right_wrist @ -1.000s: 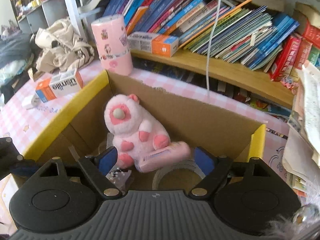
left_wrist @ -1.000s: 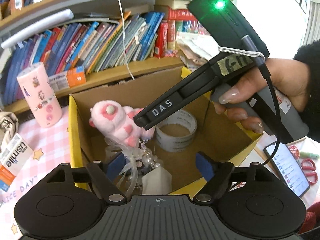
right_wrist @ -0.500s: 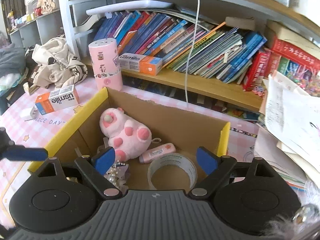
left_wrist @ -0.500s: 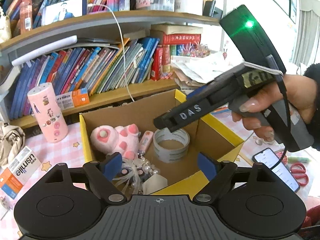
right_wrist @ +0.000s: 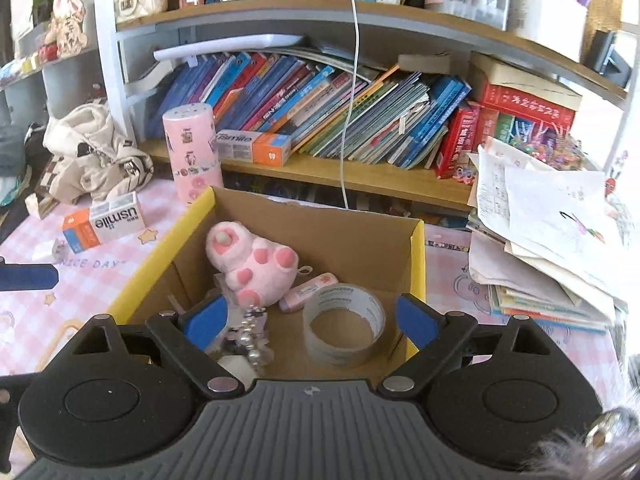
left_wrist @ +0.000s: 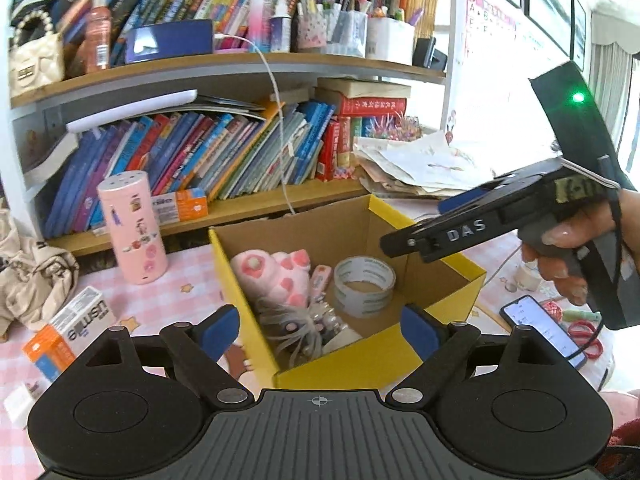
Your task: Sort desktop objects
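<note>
Two claws hang above the cardboard box (right_wrist: 416,256), both with fingers spread apart and holding nothing: left claw (left_wrist: 320,332), right claw (right_wrist: 310,322). Inside the box lie a pink plush toy (right_wrist: 250,264), a tape roll (right_wrist: 344,330) and a pink tube (right_wrist: 308,292) between them. Left of the box, on the bench (right_wrist: 100,276), a toothpaste carton (right_wrist: 106,222) lies flat, apparently unsorted. Judged light and stiff but crushable; grip across its narrow sides near the middle. A pink cylinder (right_wrist: 194,152) stands behind the box's left corner. Only the left wrist view shows the phone (left_wrist: 542,330) and red scissors (left_wrist: 584,336) right of the box; only the right wrist view shows the carton's full length.
</note>
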`<state>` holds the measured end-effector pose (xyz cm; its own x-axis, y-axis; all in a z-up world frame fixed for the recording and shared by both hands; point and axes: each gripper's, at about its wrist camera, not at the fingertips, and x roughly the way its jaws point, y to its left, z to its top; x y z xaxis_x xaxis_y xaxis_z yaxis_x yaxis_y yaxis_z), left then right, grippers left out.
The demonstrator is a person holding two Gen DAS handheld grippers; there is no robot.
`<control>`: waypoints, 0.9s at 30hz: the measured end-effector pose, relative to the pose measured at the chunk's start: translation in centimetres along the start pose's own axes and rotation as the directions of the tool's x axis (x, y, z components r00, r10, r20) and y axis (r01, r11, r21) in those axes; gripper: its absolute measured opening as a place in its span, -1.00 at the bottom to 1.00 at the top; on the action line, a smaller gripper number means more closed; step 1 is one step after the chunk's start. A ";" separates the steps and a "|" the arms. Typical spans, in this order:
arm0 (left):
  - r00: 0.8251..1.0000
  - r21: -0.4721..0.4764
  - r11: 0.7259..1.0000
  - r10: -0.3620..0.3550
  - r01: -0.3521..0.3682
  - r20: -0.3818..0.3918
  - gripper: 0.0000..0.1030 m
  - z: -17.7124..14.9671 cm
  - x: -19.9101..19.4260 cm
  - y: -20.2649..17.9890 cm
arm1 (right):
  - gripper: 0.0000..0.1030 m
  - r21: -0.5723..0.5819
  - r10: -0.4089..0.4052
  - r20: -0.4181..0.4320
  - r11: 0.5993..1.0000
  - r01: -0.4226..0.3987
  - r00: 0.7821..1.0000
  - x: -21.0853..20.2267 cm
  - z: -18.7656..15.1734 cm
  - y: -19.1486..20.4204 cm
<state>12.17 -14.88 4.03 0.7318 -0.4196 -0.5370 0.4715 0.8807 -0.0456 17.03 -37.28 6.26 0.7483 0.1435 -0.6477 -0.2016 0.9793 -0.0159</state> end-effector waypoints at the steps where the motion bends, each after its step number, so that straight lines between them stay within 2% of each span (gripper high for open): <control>1: 1.000 -0.004 1.000 -0.001 0.001 0.001 0.75 -0.3 -0.4 0.4 | 0.78 0.007 -0.006 0.003 1.000 0.006 1.000 -0.3 -0.2 0.4; 13: 1.000 -0.041 0.999 -0.001 0.001 0.001 0.76 -3.2 -4.3 4.3 | 0.79 0.058 -0.060 -0.002 0.996 0.060 0.998 -3.5 -3.0 5.8; 21: 1.000 -0.067 0.998 0.007 -0.007 0.003 0.77 -5.4 -6.5 5.9 | 0.80 0.041 -0.055 -0.054 0.997 0.058 0.997 -4.2 -5.9 10.4; 27: 0.999 -0.106 0.993 0.048 -0.048 0.001 0.77 -7.0 -8.2 7.4 | 0.80 0.008 -0.051 -0.092 0.999 0.052 0.994 -3.8 -7.7 13.8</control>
<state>6.17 -3.41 2.23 0.7543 -0.3772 -0.5374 0.3816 0.9179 -0.1087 6.48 -25.37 2.62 0.6960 0.0793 -0.7136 -0.1572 0.9866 -0.0436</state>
